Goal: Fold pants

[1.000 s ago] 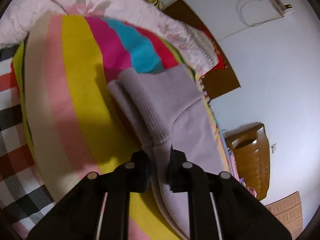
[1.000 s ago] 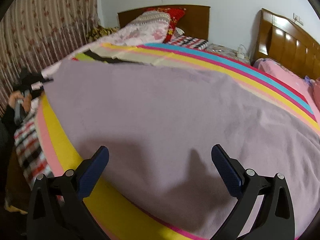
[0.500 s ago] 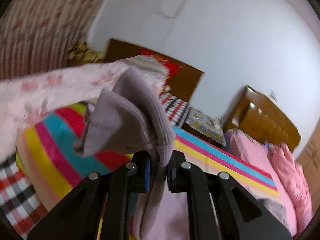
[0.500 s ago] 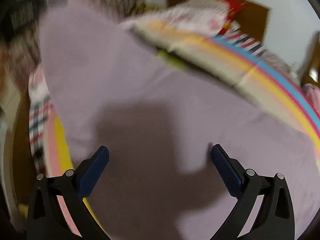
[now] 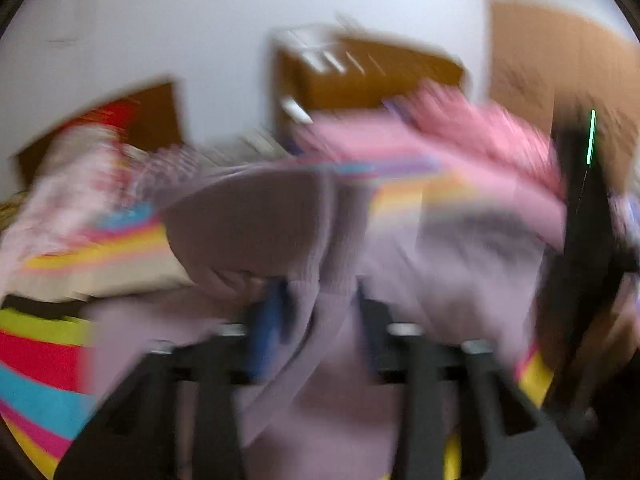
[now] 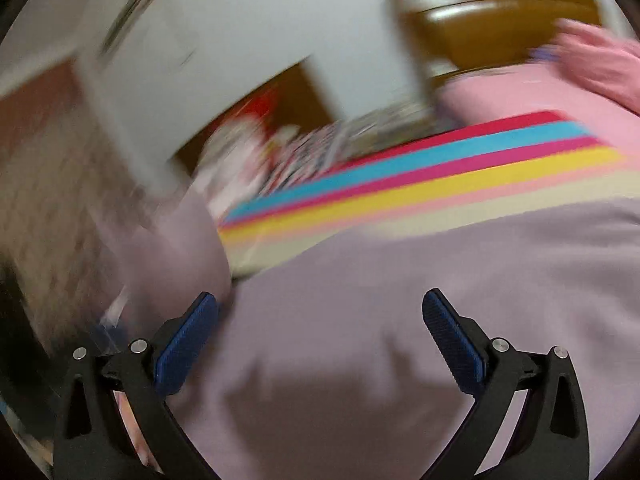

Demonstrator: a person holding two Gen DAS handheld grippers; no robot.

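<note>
Lifted cuff now over one pants [image 6: 400, 320], two hand-held grippers.

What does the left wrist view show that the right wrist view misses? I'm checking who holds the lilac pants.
Only the left wrist view shows the left gripper, blurred, closed on a bunched fold of the lilac knit pants. Only the right wrist view shows the right gripper wide open above flat pants fabric. Both show the rainbow-striped blanket and a wooden headboard.
</note>
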